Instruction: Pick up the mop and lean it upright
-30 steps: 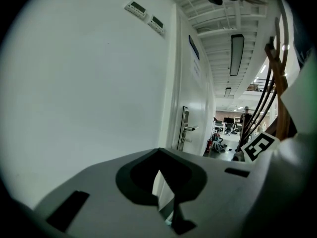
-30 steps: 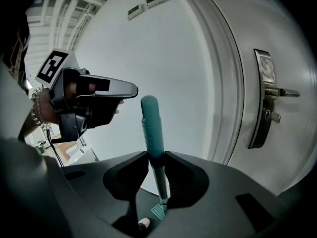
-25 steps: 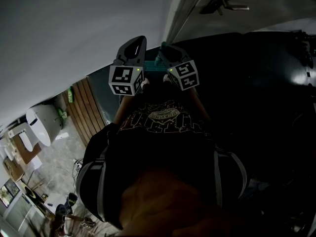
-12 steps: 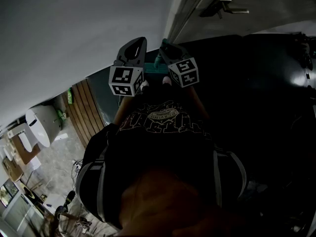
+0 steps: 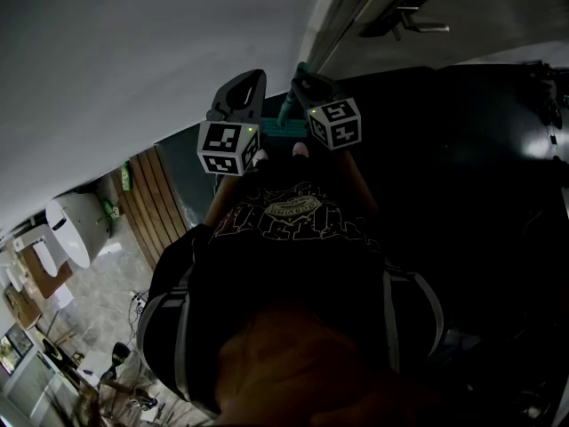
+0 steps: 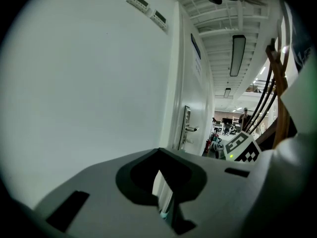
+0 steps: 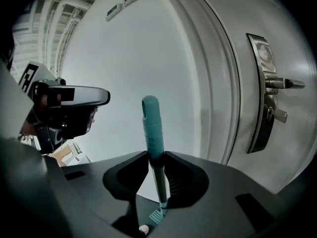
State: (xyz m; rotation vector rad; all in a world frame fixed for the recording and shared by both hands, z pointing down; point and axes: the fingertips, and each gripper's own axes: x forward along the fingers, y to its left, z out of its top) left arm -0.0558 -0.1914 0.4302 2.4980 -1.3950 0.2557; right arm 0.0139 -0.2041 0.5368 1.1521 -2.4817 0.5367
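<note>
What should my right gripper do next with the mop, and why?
Probably lean the top of the mop gently onto the white wall before letting go. The right gripper is clamped on the handle just below its teal grip, the mop stands near upright, and whether its top touches the wall can't be told.

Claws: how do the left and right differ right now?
The right claw is clamped on the mop handle; the left claw holds nothing, its jaws slightly apart. The right claw is nearer the door, the left claw faces bare wall. Both are raised side by side.
</note>
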